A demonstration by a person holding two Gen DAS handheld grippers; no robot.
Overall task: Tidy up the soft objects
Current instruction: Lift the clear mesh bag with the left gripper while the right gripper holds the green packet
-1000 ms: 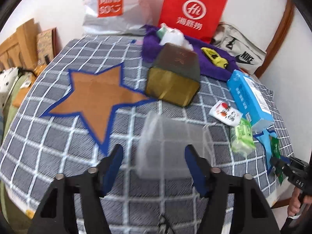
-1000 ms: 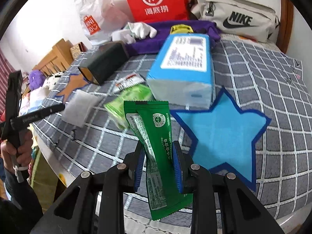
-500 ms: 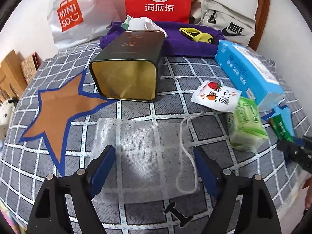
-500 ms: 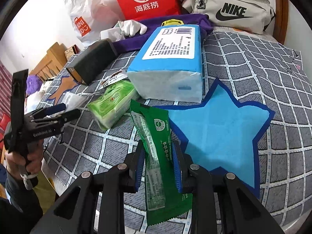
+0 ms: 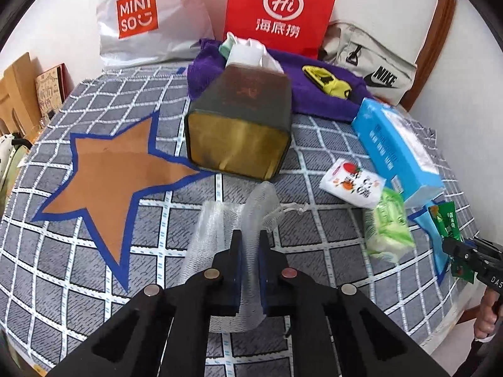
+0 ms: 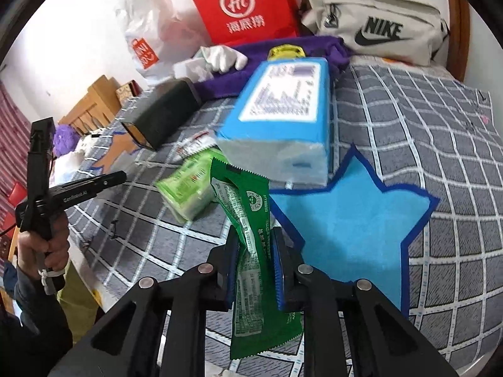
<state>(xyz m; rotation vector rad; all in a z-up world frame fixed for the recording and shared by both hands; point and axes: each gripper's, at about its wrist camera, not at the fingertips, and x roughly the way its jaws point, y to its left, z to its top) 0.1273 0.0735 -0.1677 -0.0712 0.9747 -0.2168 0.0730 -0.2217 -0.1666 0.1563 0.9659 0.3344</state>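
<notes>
My left gripper (image 5: 250,245) is shut on a clear mesh drawstring pouch (image 5: 220,229), pinching it into a fold above the checked cloth. An orange star patch (image 5: 116,169) lies to its left. My right gripper (image 6: 254,245) is shut on a green snack packet (image 6: 251,226), held upright beside the blue star patch (image 6: 349,220). The right gripper with the packet also shows at the right edge of the left wrist view (image 5: 452,238). The left gripper shows at the left of the right wrist view (image 6: 94,182).
A dark tin box (image 5: 239,132) lies on its side. A blue tissue pack (image 5: 396,147), a light green tissue pack (image 5: 386,229) and a white sachet (image 5: 352,182) lie at the right. A purple towel (image 5: 314,94), shopping bags (image 5: 279,12) and a Nike bag (image 6: 377,25) line the back.
My left gripper has closed on the mesh pouch, which lay flat between open fingers, and bunched it up. My right gripper still holds the green packet, shifted a little over the cloth.
</notes>
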